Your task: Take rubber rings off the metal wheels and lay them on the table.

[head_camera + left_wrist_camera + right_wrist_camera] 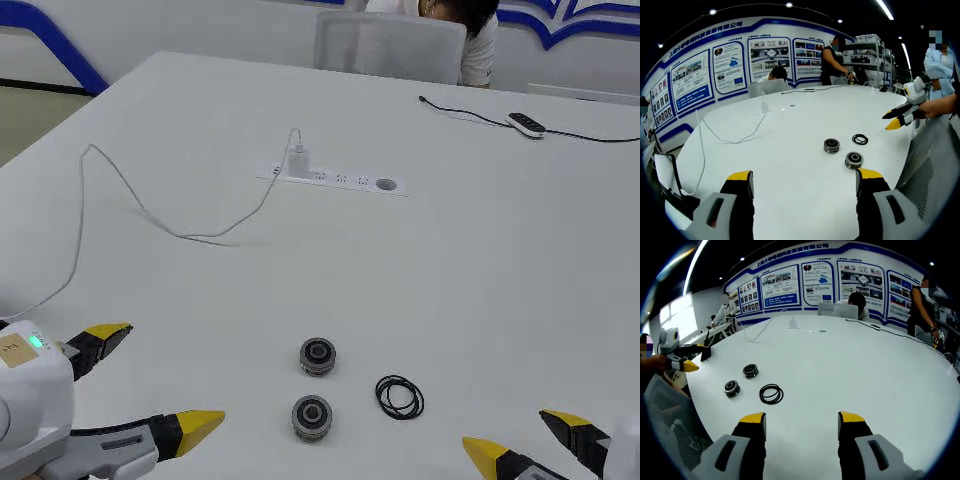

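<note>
Two metal wheels and loose rubber rings are seen on the white table (pixel 480 260), close to its near edge, between two open, empty grippers.

The left gripper (pixel 155 380) is held over the near left corner with its yellow-tipped jaws spread wide and nothing between them. The right gripper (pixel 525 438) is held by the near edge further right, likewise wide open and empty. One metal wheel (pixel 317 355) is set flat just behind the other wheel (pixel 311 416), the two apart. The black rubber rings (pixel 400 397) are laid overlapping on the surface just beside the wheels, on the right gripper's side. Whether any ring is left on a wheel cannot be told. Further back, a white cable (pixel 130 200) is plugged into a power strip (pixel 330 178) sunk in the middle of the table.
</note>
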Available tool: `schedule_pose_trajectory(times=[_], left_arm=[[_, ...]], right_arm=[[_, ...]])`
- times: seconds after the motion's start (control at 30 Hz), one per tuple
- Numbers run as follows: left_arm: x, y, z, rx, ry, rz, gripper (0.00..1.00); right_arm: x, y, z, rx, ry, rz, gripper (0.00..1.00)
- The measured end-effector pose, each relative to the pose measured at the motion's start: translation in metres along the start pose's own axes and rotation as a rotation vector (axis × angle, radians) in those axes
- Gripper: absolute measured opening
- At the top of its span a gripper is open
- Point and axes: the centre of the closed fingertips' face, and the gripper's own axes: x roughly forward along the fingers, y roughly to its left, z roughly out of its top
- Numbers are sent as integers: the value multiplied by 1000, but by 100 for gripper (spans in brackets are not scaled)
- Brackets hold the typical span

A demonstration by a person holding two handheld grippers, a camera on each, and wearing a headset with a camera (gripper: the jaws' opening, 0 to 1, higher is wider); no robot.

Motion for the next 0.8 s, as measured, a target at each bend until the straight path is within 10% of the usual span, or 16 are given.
schedule_pose_trajectory(times=[0.8], left_arm=[[9, -5, -7, -24, 0, -10, 93]], right_arm=[[13, 19, 23, -30, -45, 118, 75]])
